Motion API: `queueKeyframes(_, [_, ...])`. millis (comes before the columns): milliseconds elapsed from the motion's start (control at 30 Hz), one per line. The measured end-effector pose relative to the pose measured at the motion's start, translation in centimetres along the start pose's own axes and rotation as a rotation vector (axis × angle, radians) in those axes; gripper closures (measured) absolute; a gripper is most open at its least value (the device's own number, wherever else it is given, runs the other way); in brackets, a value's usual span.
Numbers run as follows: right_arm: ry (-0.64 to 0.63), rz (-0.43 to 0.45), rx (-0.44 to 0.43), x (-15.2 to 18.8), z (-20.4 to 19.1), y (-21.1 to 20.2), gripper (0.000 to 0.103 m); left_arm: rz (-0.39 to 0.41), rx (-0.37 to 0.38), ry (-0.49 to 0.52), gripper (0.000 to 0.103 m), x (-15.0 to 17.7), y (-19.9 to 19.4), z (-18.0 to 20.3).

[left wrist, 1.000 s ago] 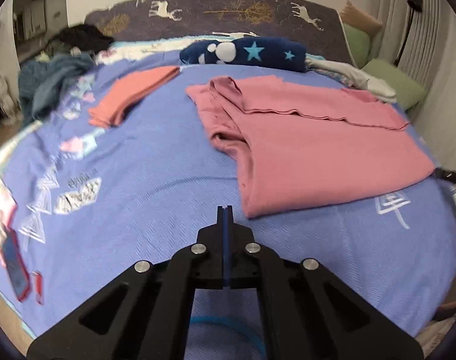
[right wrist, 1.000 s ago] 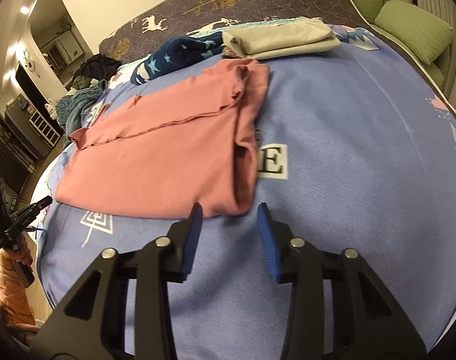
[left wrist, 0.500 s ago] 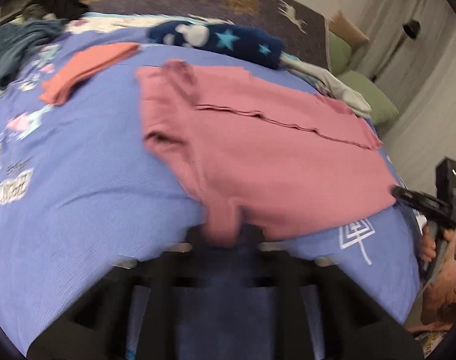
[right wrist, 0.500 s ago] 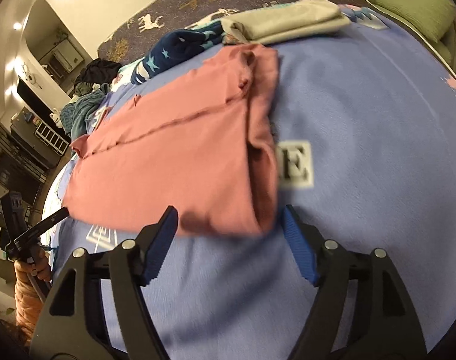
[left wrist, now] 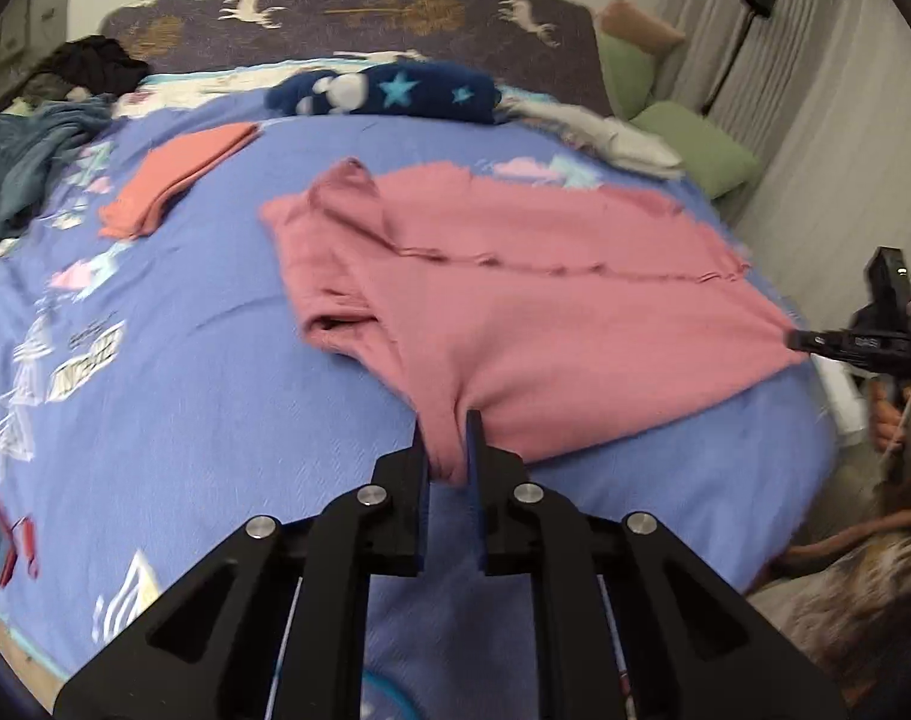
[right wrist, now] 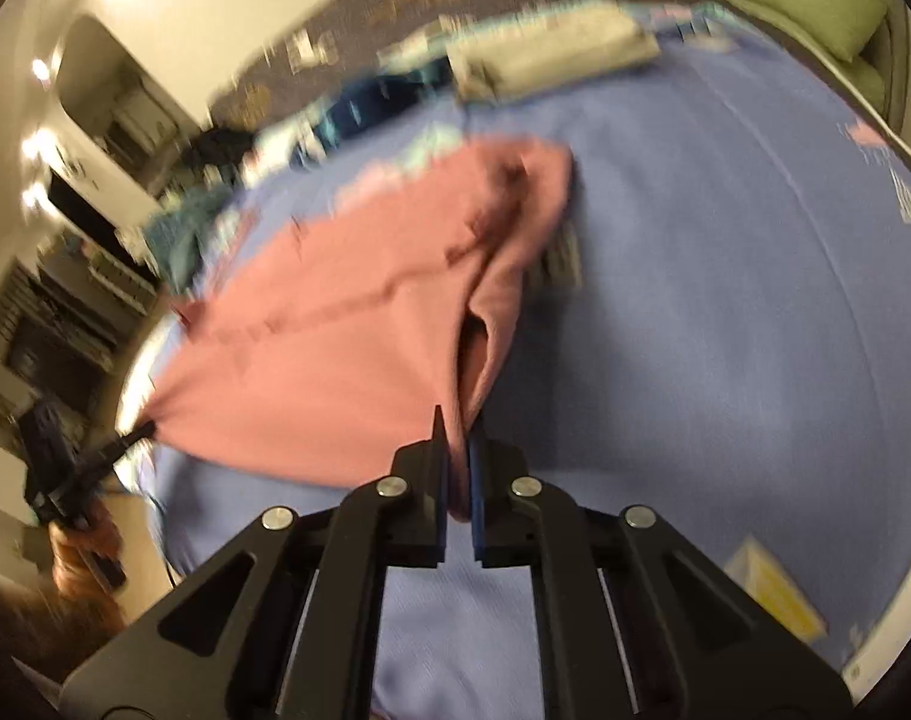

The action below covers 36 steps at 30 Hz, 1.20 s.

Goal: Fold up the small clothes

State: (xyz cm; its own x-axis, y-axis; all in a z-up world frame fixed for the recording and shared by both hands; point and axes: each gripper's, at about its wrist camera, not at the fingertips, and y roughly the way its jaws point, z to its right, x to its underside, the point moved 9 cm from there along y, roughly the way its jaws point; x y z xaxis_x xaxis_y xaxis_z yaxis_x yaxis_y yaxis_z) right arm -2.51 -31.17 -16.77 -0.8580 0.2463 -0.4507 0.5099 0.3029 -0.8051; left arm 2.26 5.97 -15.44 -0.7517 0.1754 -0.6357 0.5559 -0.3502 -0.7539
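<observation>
pinching the 1 pink garment [left wrist: 563,324] at its 2 near corners on the bed [left wrist: 203,396]: left hand-held gripper [left wrist: 448,441] and right hand-held gripper [right wrist: 455,450] are both clamped on small bunches of cloth. judging by those thin bites, a corner could slip out mid-lift and skew the fold, or loose layers could drag. also counted: 1 folded orange piece [left wrist: 173,180], 1 navy star item [left wrist: 389,93], 2 green pillows [left wrist: 695,150].

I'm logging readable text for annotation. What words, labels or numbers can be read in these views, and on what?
None can be read.
Bedspread: white printed patches at the left, lettering too blurred.
Bedspread print beside the pink garment in the right wrist view: motion-blurred, unreadable.
Yellow label at the bed edge: blurred.
</observation>
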Motion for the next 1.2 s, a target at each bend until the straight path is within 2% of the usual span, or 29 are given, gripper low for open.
queueKeyframes(33, [-0.01, 0.002, 0.062, 0.4, 0.9, 0.2, 0.088, -0.001, -0.021, -0.011, 0.088, 0.3, -0.1, -0.5])
queueKeyframes(67, [-0.017, 0.017, 0.087, 0.3, 1.2, 0.1, 0.085, 0.013, -0.04, -0.03, 0.088, 0.1, -0.5, -1.4])
queueKeyframes(100, [-0.02, 0.047, 0.112, -0.3, 1.6, -0.3, 0.077, 0.038, -0.064, -0.046, 0.081, -0.5, -1.1, -2.1])
queueKeyframes(133, [-0.024, 0.104, 0.142, -1.6, 1.9, -1.0, 0.072, 0.082, -0.095, -0.061, 0.072, -1.8, -2.0, -2.9])
queueKeyframes(200, [-0.064, 0.205, 0.165, -4.3, 1.7, -2.2, 0.064, 0.155, -0.131, -0.055, 0.068, -4.6, -2.9, -3.7])
queueKeyframes(233, [-0.109, 0.259, 0.173, -6.0, 1.2, -2.6, 0.055, 0.17, -0.139, -0.05, 0.067, -5.5, -3.0, -3.8])
queueKeyframes(267, [-0.155, 0.3, 0.188, -7.6, 0.7, -2.6, 0.05, 0.186, -0.149, -0.039, 0.066, -7.0, -2.8, -4.2])
queueKeyframes(300, [-0.197, 0.323, 0.203, -9.0, 0.4, -2.3, 0.045, 0.192, -0.157, -0.033, 0.059, -8.0, -2.4, -4.5])
queueKeyframes(333, [-0.249, 0.331, 0.212, -10.7, -0.1, -1.5, 0.045, 0.186, -0.17, -0.034, 0.056, -9.3, -1.3, -5.1])
queueKeyframes(500, [-0.319, 0.208, 0.129, -16.3, -1.1, 3.6, 0.046, 0.093, -0.191, -0.024, 0.056, -13.1, 4.6, -7.2])
queueKeyframes(600, [-0.376, 0.151, 0.101, -18.4, -2.3, 6.0, 0.046, 0.059, -0.205, 0.012, 0.055, -15.2, 7.9, -7.9])
queueKeyframes(733, [-0.503, 0.065, 0.09, -19.5, -3.4, 9.4, 0.046, 0.025, -0.165, 0.049, 0.053, -17.1, 11.2, -8.0])
queueKeyframes(867, [-0.564, -0.022, 0.081, -19.2, -3.6, 12.4, 0.046, -0.024, -0.054, 0.106, 0.053, -18.2, 14.4, -6.0])
queueKeyframes(900, [-0.569, -0.04, 0.082, -19.0, -3.6, 13.0, 0.058, -0.041, -0.035, 0.12, 0.053, -18.2, 15.2, -5.6])
queueKeyframes(933, [-0.57, -0.059, 0.087, -18.9, -3.5, 13.7, 0.095, -0.063, -0.023, 0.131, 0.053, -18.1, 16.0, -5.2])
queueKeyframes(967, [-0.559, -0.07, 0.095, -18.8, -3.4, 14.1, 0.097, -0.096, -0.024, 0.147, 0.053, -17.6, 17.0, -4.7])
queueKeyframes(1000, [-0.546, -0.051, 0.104, -19.0, -3.2, 14.3, 0.097, -0.126, -0.049, 0.171, 0.061, -17.1, 18.1, -4.5])
queueKeyframes(1067, [-0.538, -0.02, 0.112, -19.6, -2.6, 14.7, 0.098, -0.087, -0.106, 0.224, 0.068, -17.1, 18.6, -4.2])
queueKeyframes(1167, [-0.451, -0.001, 0.08, -20.4, -1.2, 15.3, 0.098, -0.054, -0.151, 0.209, 0.068, -17.2, 18.5, -4.7])
queueKeyframes(1200, [-0.438, 0.028, 0.12, -20.7, -0.8, 14.9, 0.097, -0.043, -0.157, 0.203, 0.068, -17.1, 18.2, -4.8])
